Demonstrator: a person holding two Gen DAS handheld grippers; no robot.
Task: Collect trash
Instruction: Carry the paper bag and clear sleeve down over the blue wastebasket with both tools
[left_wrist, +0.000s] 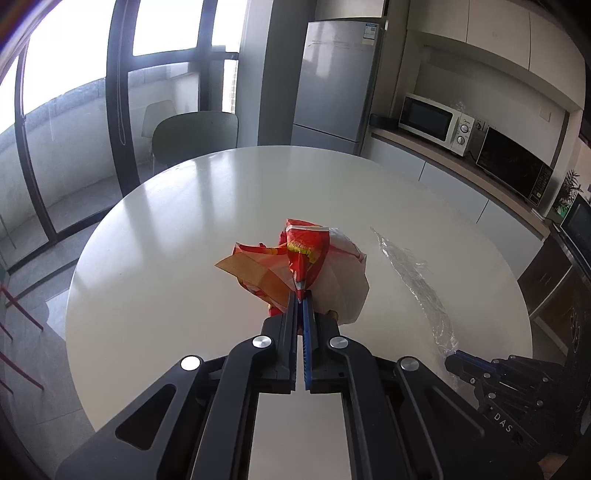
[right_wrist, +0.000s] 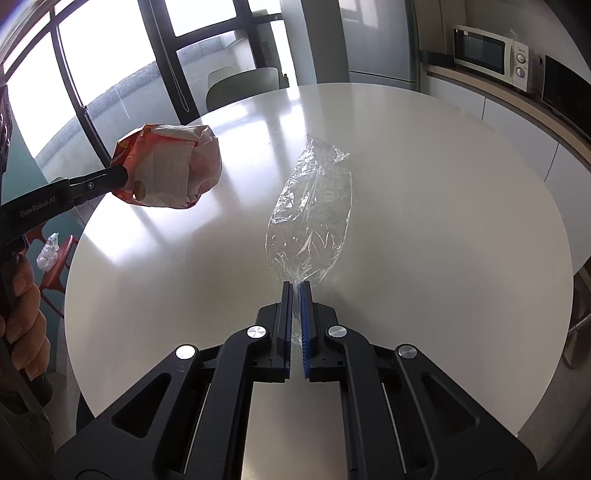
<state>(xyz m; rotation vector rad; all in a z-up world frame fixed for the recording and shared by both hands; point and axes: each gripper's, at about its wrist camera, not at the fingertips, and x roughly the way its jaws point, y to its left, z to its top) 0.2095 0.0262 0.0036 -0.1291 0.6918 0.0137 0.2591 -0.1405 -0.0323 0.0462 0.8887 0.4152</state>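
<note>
Kitchen scene, round white table (right_wrist: 443, 221) nearly bare. Left gripper (left_wrist: 300, 295) clamped on a thin corner of the crumpled red-orange wrapper (left_wrist: 306, 251), held above the tabletop. Right gripper (right_wrist: 297, 286) pinched on one end of the clear plastic film (right_wrist: 314, 206), which trails forward over the table. Risk: slick film slips, or wrapper tears at its corner, since both grips are thin. Both grippers angle downward, side by side; fridge (left_wrist: 336, 81) behind.

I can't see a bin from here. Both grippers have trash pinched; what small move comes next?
Probably lift both clear of the round white table: the left gripper pinches the crumpled red-and-white paper wrapper, the right gripper the clear plastic bag.
</note>
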